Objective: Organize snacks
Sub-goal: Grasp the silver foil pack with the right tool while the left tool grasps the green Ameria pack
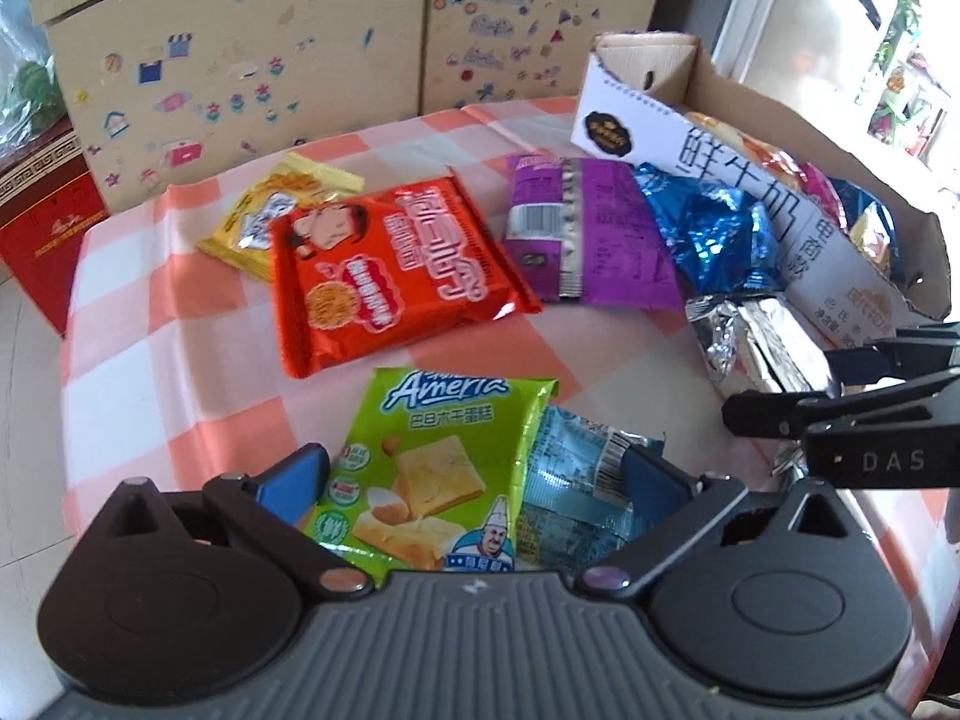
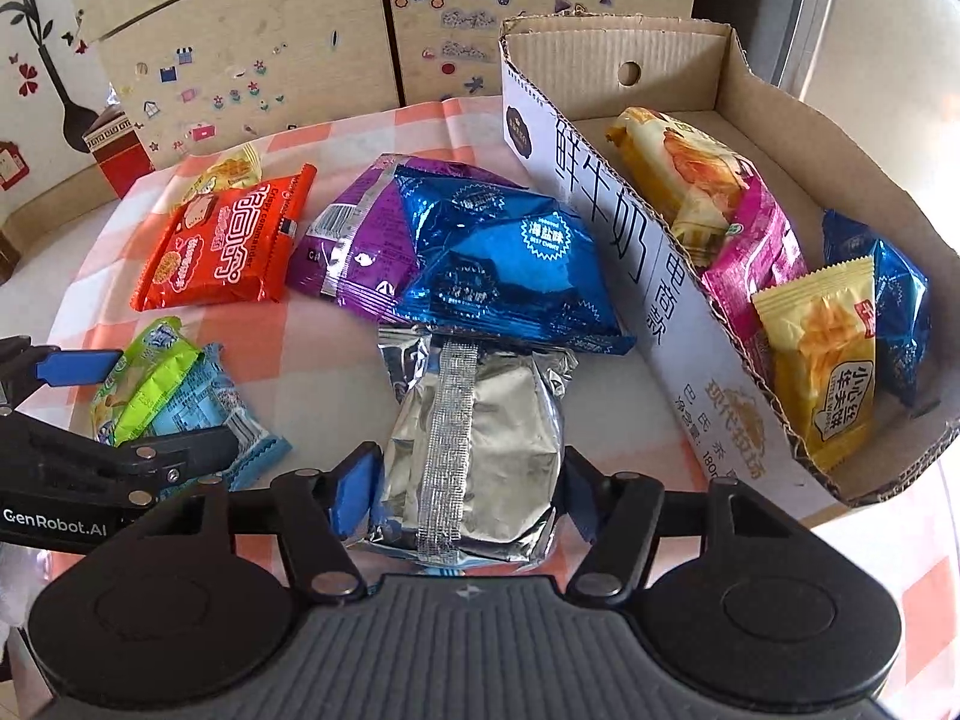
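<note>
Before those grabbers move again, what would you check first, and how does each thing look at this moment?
1. Right gripper pads press the silver packet: ok.
2. Left gripper open around the green packet and light blue packet, gripping neither: ok.
3. Free space in the cardboard box: ok, far end bare.
4. Silver packet clear of the blue packet: not ok, edges overlap.
5. Grippers apart: ok.
</note>
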